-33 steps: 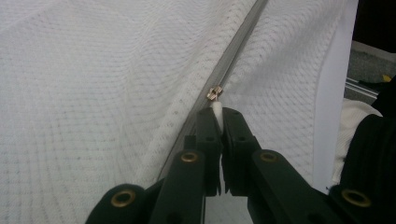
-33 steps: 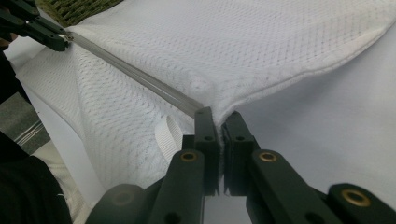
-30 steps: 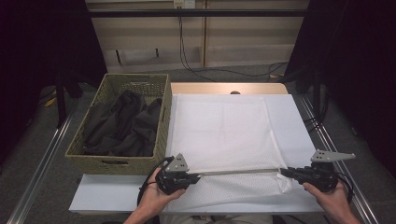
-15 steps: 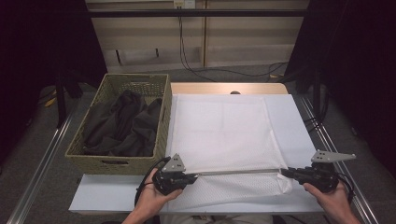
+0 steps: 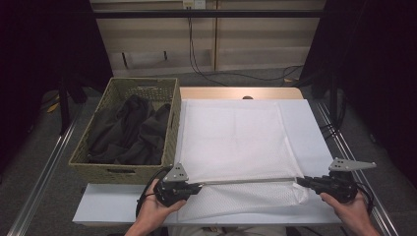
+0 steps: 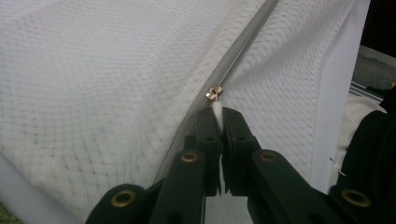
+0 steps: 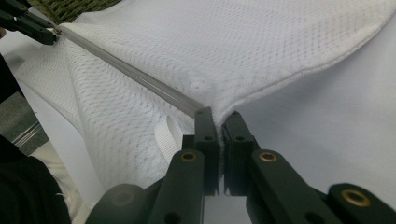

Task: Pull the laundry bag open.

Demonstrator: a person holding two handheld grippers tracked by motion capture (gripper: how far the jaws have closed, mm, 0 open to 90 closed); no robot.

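Left gripper [image 5: 194, 187]: fingers pinching the zipper pull [image 6: 214, 92], near left.
Right gripper [image 5: 305, 181]: fingers pressed on the mesh bag [image 5: 236, 142] corner, near right.
Mesh bag: flat on the worktop [image 5: 314, 132].
Basket [image 5: 169, 123]: far left, holding dark clothes [image 5: 130, 132].

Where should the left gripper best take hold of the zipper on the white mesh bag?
On the small white pull tab behind the brass slider, coming in along the zipper line from its left end. The tab sticks out flat between the jaws, as the left gripper pinches it.
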